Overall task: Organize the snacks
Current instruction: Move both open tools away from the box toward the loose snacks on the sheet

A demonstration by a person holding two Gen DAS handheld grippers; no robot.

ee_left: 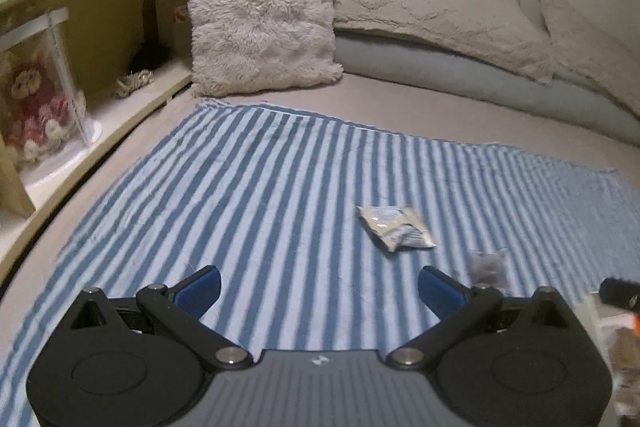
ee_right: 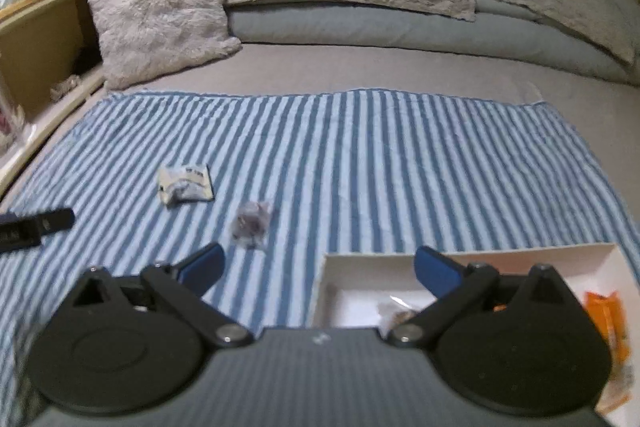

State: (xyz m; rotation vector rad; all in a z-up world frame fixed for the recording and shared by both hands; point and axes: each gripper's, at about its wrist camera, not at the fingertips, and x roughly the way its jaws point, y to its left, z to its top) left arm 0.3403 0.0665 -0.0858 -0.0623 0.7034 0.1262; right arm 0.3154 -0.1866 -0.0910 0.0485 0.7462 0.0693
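Nearest your right camera: right claw [ee_right: 318,267], blue pads [ee_right: 434,269] spread wide, nothing between them. It hangs over the near-left corner of the white shallow cardboard box [ee_right: 472,251], one finger above the box floor, the other over the blue-and-white striped cloth [ee_right: 360,155] on the bed.

Inside the box: an orange snack packet [ee_right: 606,311] at its right side and a small clear-wrapped snack [ee_right: 400,313] near its left wall, partly hidden by the claw linkage.

Still outside the box, both on the cloth to the box's left:
- small crinkled clear wrapper with a dark snack [ee_right: 250,223], just left of the box's far-left corner, no clear long axis.
- white-and-blue foil sachet [ee_right: 185,184], further left of the box and further from you, long axis roughly left-to-right in the right view.

Left claw [ee_left: 318,289]: pads wide apart as well, empty. In its view the sachet [ee_left: 394,227] lies ahead and slightly right; the clear wrapper [ee_left: 488,265] sits just beyond its right finger, blurred.

My read: the wrapper lies ahead-left of the right claw and is the closer of the two to the box, so the right hand is better placed for it. The sachet is nearer your left hand. Thin foil on soft bedding may slide or take cloth with it.
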